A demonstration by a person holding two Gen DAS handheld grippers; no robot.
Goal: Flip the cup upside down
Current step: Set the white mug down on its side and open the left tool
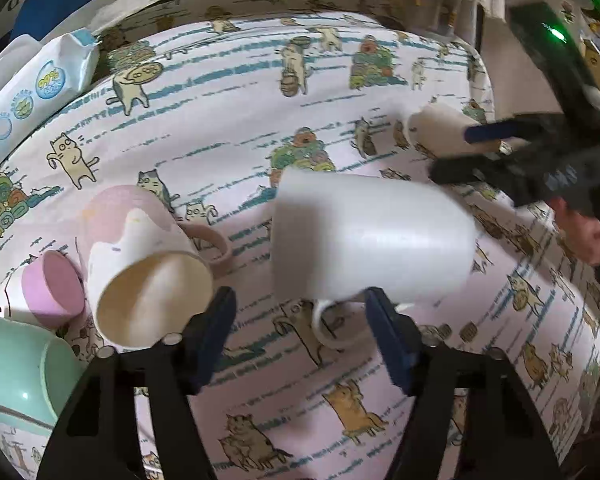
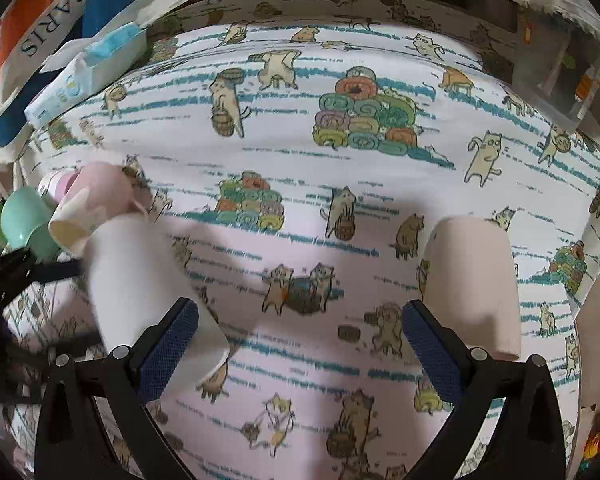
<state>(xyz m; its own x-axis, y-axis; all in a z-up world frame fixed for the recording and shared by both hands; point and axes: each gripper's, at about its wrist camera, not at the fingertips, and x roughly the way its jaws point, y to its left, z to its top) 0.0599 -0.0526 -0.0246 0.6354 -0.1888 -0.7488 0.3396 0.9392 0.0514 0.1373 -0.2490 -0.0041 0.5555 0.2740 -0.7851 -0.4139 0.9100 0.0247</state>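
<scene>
A white mug [image 1: 370,236] hangs tilted and blurred just beyond my left gripper [image 1: 302,308], which is open; its handle [image 1: 332,322] points toward the right finger. The same mug [image 2: 140,280] appears at the left of the right wrist view. My right gripper [image 2: 300,320] is open and empty above the cloth. A pale pink cup [image 2: 474,280] stands upside down beside its right finger; it also shows in the left wrist view [image 1: 440,130].
A pink-and-white mug [image 1: 148,264], a small pink-topped cup [image 1: 48,288] and a mint green cup [image 1: 16,364] lie at the left on the cat-print tablecloth [image 1: 260,100]. A wipes packet [image 1: 28,92] lies at the far left edge.
</scene>
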